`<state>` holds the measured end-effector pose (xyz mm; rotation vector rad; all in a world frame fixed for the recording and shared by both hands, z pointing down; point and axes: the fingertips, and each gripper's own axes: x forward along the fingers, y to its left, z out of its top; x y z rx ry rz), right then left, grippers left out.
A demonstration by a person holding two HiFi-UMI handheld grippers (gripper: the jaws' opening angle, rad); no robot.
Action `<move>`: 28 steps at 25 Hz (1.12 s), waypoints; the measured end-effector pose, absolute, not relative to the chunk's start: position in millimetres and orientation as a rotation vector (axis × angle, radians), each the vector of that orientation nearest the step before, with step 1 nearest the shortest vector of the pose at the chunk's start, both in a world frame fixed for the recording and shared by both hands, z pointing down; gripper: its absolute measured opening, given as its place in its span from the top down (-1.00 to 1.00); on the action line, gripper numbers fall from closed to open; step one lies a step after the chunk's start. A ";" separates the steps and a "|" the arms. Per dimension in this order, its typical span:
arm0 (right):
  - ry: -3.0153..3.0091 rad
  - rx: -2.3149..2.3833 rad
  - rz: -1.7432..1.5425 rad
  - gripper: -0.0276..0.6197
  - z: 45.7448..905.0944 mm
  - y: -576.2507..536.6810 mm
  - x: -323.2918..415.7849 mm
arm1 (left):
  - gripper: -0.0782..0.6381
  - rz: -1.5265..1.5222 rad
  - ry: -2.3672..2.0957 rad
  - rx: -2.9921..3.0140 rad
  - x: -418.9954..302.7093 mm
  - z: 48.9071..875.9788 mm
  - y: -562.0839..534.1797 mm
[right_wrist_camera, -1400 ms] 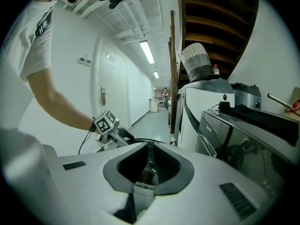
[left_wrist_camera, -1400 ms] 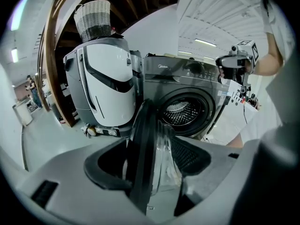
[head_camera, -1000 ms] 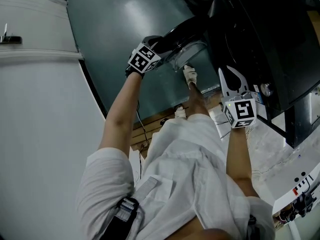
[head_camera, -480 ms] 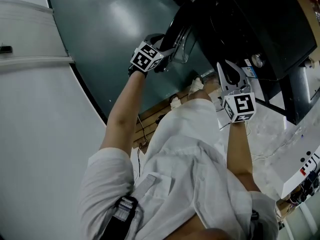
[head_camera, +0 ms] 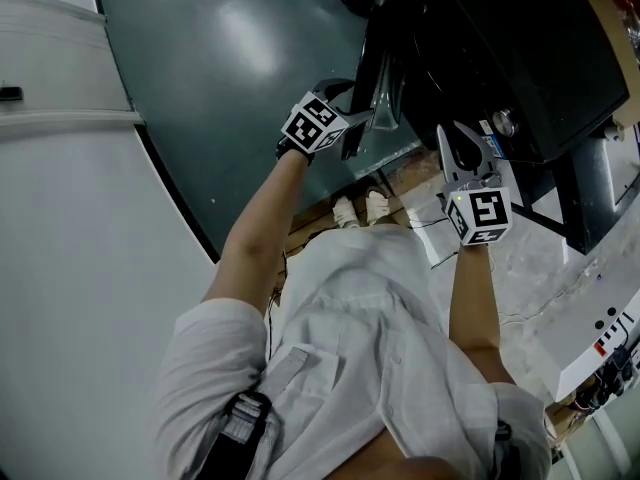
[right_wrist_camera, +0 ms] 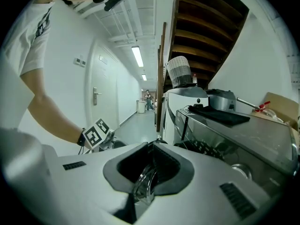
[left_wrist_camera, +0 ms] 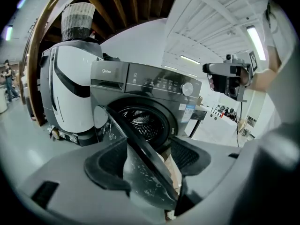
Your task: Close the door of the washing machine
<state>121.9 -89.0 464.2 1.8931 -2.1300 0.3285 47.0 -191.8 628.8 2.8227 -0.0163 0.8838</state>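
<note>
Straddling door (left_wrist_camera: 143,179) edge, left hand-held gripper (left_wrist_camera: 150,161), drum (left_wrist_camera: 143,121) visible only in its view

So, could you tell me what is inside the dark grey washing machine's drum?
Only bare perforated metal drum wall shows through the opening; the half-open dark-rimmed glass door covers its lower left part, so the bottom there is unseen.
</note>
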 end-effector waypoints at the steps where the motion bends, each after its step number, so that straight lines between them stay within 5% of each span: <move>1: -2.124 1.902 0.336 0.81 465.6 -87.1 125.3 | -0.05 0.882 -0.005 2.822 51.2 628.4 -187.7; 28: -2.091 1.964 0.402 0.81 471.5 -69.9 221.7 | -0.01 1.005 0.045 2.905 167.4 647.7 -156.9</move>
